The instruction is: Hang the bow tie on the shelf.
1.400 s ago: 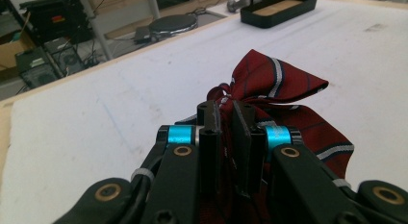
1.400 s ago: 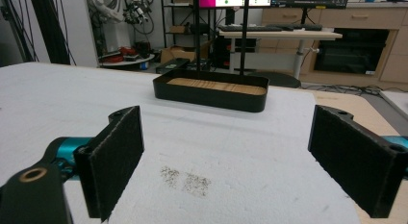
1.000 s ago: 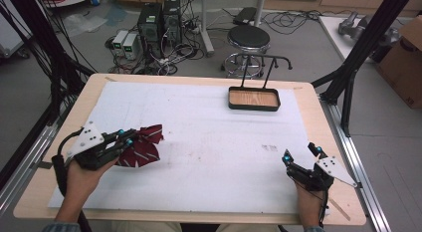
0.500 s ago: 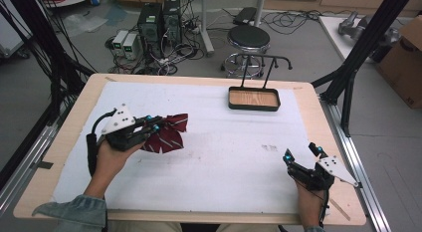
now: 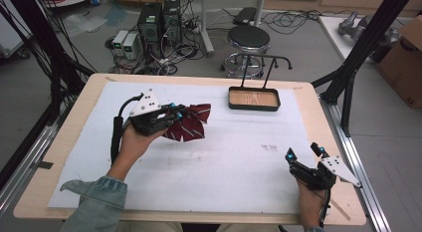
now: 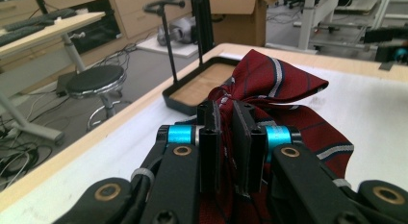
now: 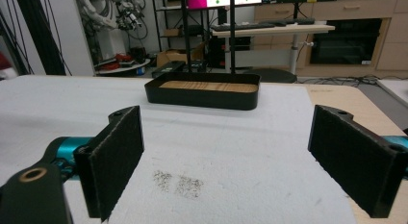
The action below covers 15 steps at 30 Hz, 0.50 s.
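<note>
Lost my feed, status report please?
Left tongs shut on red bow tie. Right tongs open, idle. Tray ahead, path clear.

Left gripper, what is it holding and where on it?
The left gripper is shut on the red striped bow tie, pinched at its bunched centre knot.

Even, diffuse indoor light; no hard glare.
High view soft and grainy, faint shadows under hands on white table cover. Left gripper view sharp on nearest metal, background stool blurred. Right gripper view clear mid-distance, close pads slightly soft.
</note>
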### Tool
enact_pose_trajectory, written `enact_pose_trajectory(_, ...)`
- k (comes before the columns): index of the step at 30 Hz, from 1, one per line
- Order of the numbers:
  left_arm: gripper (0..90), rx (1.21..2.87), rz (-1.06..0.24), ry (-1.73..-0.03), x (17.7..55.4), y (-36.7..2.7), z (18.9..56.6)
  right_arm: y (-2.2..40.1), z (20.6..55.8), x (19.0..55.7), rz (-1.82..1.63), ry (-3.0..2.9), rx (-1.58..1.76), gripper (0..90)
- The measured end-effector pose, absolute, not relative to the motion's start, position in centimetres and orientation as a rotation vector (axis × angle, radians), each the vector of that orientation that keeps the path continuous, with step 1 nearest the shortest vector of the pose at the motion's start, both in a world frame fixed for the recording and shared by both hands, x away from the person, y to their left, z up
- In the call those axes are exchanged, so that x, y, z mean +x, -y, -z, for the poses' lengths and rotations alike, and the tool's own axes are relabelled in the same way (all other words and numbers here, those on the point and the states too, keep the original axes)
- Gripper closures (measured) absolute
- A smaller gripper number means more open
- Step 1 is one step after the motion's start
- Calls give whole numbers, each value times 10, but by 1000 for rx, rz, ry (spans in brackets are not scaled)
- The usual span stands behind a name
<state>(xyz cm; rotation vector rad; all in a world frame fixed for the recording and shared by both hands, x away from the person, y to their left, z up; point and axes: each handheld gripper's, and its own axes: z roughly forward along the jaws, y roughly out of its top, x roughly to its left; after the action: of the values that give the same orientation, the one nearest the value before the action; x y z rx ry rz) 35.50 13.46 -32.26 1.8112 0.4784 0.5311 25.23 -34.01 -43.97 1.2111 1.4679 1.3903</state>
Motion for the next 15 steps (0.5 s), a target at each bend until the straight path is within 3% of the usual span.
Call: enact_pose_trajectory(15, 815, 1800, -512, -446, 384, -103, 304, 339, 440, 252, -1390, -1479, 1209, 112)
